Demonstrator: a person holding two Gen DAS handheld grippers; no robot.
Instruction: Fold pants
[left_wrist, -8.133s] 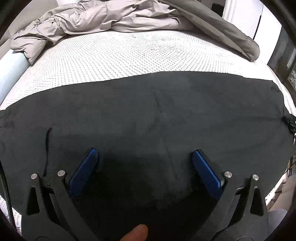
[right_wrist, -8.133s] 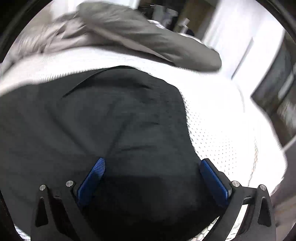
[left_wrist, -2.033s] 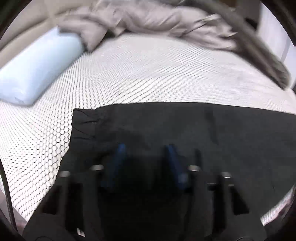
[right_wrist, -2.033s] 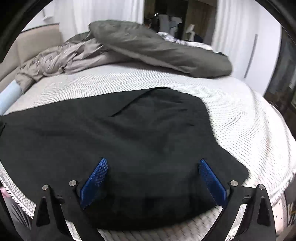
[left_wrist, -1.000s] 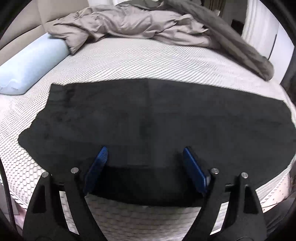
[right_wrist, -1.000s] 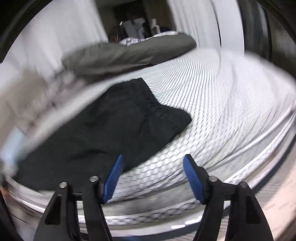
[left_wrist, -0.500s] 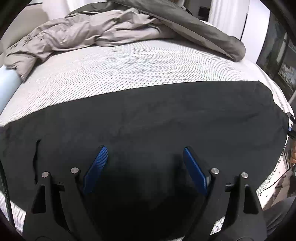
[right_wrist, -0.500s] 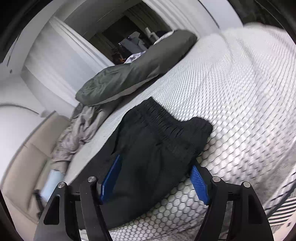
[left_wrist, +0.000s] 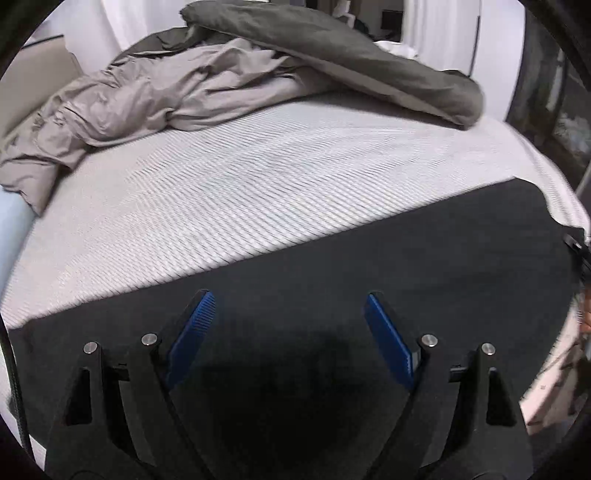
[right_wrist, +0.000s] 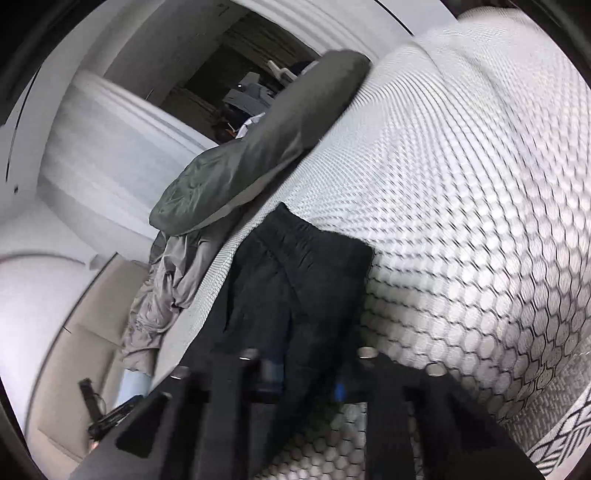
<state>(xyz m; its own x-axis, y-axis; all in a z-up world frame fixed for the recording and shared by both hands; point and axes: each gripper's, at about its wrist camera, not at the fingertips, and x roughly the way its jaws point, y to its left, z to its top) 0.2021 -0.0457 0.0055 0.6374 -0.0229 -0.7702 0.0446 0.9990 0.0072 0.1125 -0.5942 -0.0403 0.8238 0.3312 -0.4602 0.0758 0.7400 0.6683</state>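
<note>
My right gripper (right_wrist: 306, 373) has narrowed since half a second ago: its blue pads, then spread either side of the waistband end of the black soft-knit pants (right_wrist: 295, 288), now sit close together with dark cloth bunched between them, so it is pinching the pants near the gathered elastic waistband. The pads are mostly buried in fabric and blurred, and I can make out only slivers of blue. The view has also tipped further, with the bed running steeply up the frame.

My left gripper (left_wrist: 290, 332) is spread wide as before, ribbed blue pads (left_wrist: 192, 339) apart, nothing between them; it hangs over the flat black pants (left_wrist: 369, 266). Compared with half a second ago, more bare mattress shows ahead of it and the far edge of the cloth sits lower in view. Whether the fingers touch the fabric I cannot tell.

In the left view the pants run as a long dark band along the near edge of the bed, cut off at the left margin and under the gripper body. Their surface is matte and smooth there, ribbed and puckered at the waistband in the right view.

The white mattress cover (left_wrist: 258, 177) has a raised honeycomb mesh. Beyond it lie a crumpled taupe duvet (left_wrist: 147, 96) and a dark olive-grey quilted cover (left_wrist: 351, 55) draped across it. A pale blue bolster pillow (left_wrist: 11, 225) is barely visible at the left edge.
</note>
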